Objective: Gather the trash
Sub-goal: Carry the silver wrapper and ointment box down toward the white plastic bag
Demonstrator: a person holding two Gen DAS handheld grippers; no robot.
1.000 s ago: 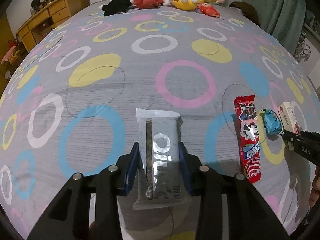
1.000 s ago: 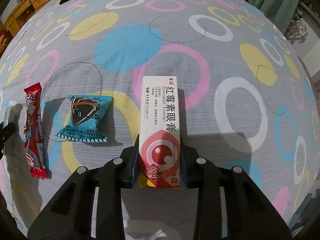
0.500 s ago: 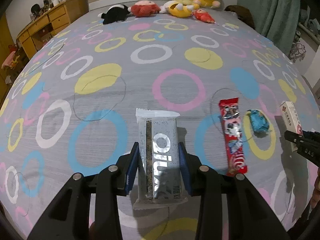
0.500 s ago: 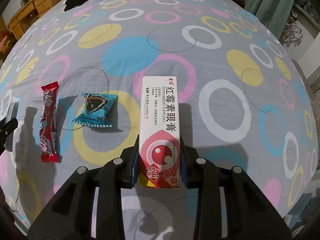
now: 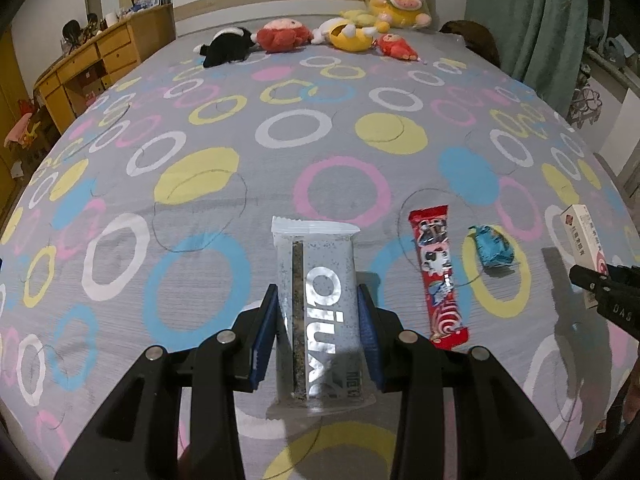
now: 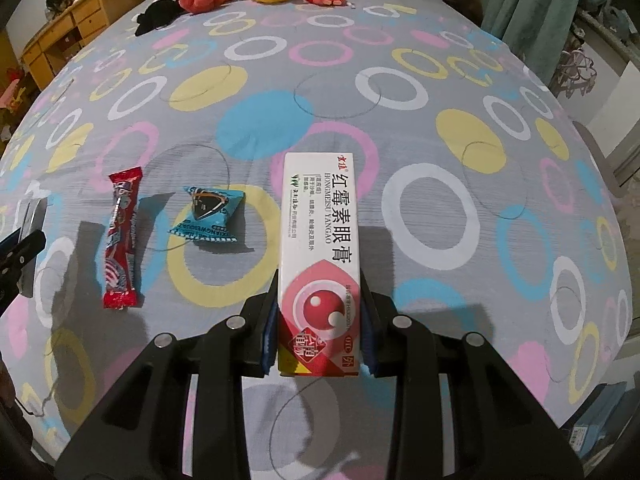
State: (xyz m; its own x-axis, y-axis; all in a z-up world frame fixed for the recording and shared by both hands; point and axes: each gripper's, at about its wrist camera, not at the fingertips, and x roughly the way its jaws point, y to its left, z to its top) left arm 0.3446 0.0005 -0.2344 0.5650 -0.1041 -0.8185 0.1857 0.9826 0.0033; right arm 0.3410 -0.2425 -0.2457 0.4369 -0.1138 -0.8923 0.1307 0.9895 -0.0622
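While plush toys [image 5: 280, 34] line the headboard, wrappers [image 5: 438, 272] litter the bedspread [image 5: 200, 152].

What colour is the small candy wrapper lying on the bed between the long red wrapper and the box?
Teal blue with a dark shield-shaped logo, clearest in the right wrist view: small candy wrapper.

Bedspread [image 5: 224, 152] is matt woven cloth with a fine ribbed grain; plush toys [image 5: 280, 34] at the far end look soft and fuzzy. Silver wrapper [image 5: 320, 304] is glossy foil-like film (glare on it), red wrapper [image 6: 120, 236] and blue packet [image 6: 208, 216] shiny plastic. Box [image 6: 320, 248] is smooth printed cardboard; dresser [image 5: 88, 64] is varnished wood.
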